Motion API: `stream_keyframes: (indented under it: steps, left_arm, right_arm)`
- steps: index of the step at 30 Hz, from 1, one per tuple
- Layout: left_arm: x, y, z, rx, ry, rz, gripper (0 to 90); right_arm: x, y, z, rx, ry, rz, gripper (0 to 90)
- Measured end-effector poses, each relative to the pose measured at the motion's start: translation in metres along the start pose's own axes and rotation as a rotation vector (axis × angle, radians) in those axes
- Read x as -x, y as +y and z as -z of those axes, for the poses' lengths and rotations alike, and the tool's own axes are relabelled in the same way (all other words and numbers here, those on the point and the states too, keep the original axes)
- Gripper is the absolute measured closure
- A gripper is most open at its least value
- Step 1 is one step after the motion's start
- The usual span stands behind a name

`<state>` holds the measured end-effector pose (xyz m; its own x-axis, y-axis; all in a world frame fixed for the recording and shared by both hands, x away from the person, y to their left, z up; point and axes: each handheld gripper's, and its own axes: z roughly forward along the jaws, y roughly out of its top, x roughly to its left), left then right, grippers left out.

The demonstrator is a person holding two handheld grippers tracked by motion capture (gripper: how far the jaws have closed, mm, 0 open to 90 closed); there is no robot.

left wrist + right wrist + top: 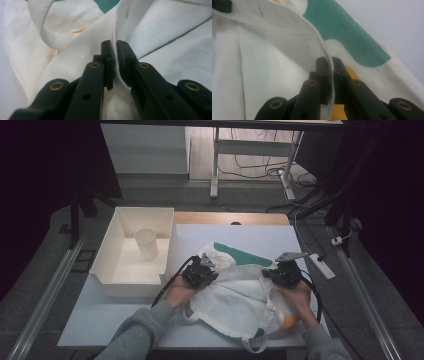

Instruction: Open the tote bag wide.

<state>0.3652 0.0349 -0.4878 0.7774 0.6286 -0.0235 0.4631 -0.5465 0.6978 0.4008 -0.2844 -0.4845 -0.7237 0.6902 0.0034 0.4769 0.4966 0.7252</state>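
A white cloth tote bag (240, 295) with green and orange print lies crumpled on the white table, between a person's two hands. At its left side my left gripper (207, 270) is shut on a fold of the bag's rim; in the left gripper view the cloth edge (115, 72) runs pinched between the black jaws (115, 43). At the bag's right side my right gripper (277, 272) is shut on the hemmed rim (329, 75), which stands clamped between its jaws (328, 60). A green patch (347, 37) and a bag handle (47, 27) show beyond.
A white open tray (107, 265) stands at the table's left with a pale cup (146, 243) upright inside. A white power strip (322, 265) lies at the right edge. Bare tabletop (100, 315) stretches in front of the tray.
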Motion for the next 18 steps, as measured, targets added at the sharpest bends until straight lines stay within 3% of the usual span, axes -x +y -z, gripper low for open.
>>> stream_keyframes:
  steps: [8,13,18]
  left_arm:
    - [0.007,0.002,0.019,0.064,-0.018,-0.024,65.0]
    - [0.015,0.002,0.039,0.121,-0.032,-0.047,58.7]
    - [0.026,0.001,0.056,0.160,-0.056,-0.079,55.7]
  right_arm:
    - [-0.013,0.013,0.025,0.114,-0.004,0.028,59.3]
    - [-0.027,0.020,0.046,0.176,0.001,0.057,54.8]
    - [-0.041,0.023,0.058,0.195,0.021,0.091,54.0]
